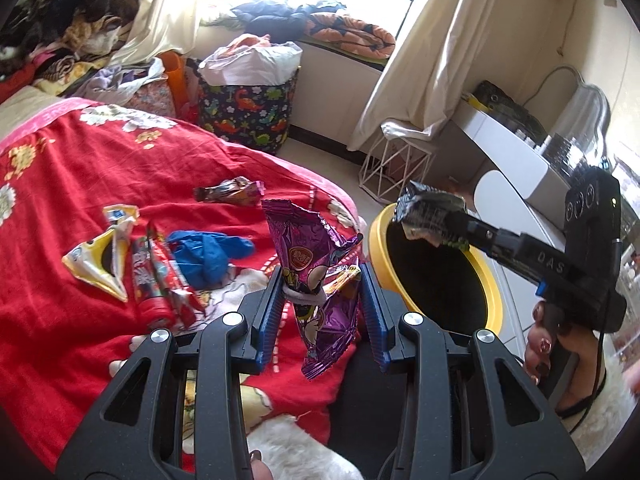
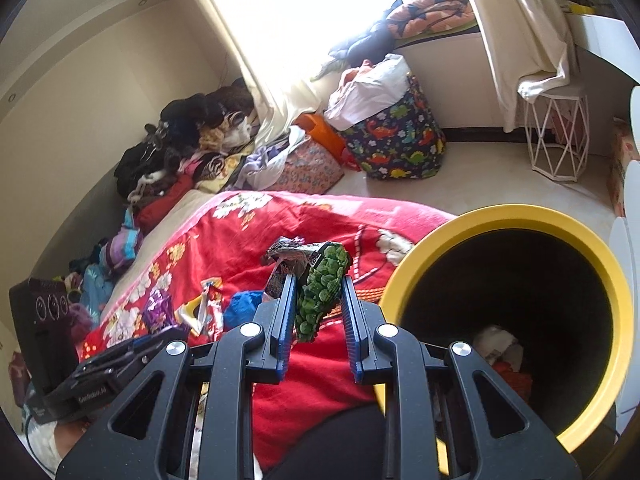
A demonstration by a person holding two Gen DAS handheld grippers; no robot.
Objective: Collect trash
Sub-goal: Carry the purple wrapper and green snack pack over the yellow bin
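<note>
Left hand-held gripper [image 1: 322, 294] clamps purple wrapper [image 1: 316, 264]; right hand-held gripper [image 2: 318, 300] clamps green snack bag [image 2: 322, 284].
Yellow bin [image 2: 516, 216] beside bed [image 1: 80, 184].

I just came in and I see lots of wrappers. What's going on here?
Someone is tidying trash off the bed, with a gripper tool in each hand. The left gripper pinches a purple snack wrapper, and the right gripper pinches a green pea snack bag. In the left view the green bag hangs over the rim of the yellow bin, which already holds some trash. More wrappers and a blue glove lie on the red blanket.
</note>
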